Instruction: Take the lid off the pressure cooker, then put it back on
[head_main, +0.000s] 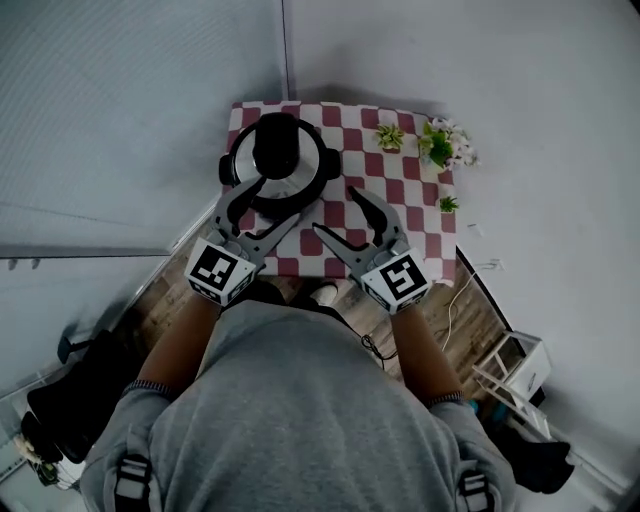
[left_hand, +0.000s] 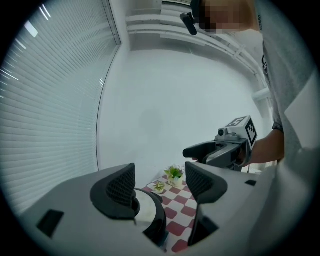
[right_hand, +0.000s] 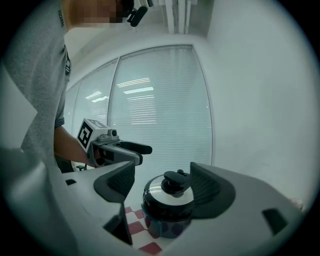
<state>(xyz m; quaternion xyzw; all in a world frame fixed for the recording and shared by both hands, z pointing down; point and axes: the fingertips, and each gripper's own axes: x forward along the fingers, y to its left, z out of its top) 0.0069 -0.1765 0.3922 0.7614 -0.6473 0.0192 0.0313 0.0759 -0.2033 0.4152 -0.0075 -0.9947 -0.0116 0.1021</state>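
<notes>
Jaws gape empty on left gripper (left_hand: 159, 176) and right gripper (right_hand: 162, 175) near pressure cooker (head_main: 279, 152).

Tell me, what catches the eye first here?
A black and silver pressure cooker, lid on, stands on the left of a red-and-white checked table. The left gripper and right gripper hover open near it. Small potted plants sit far right.
</notes>
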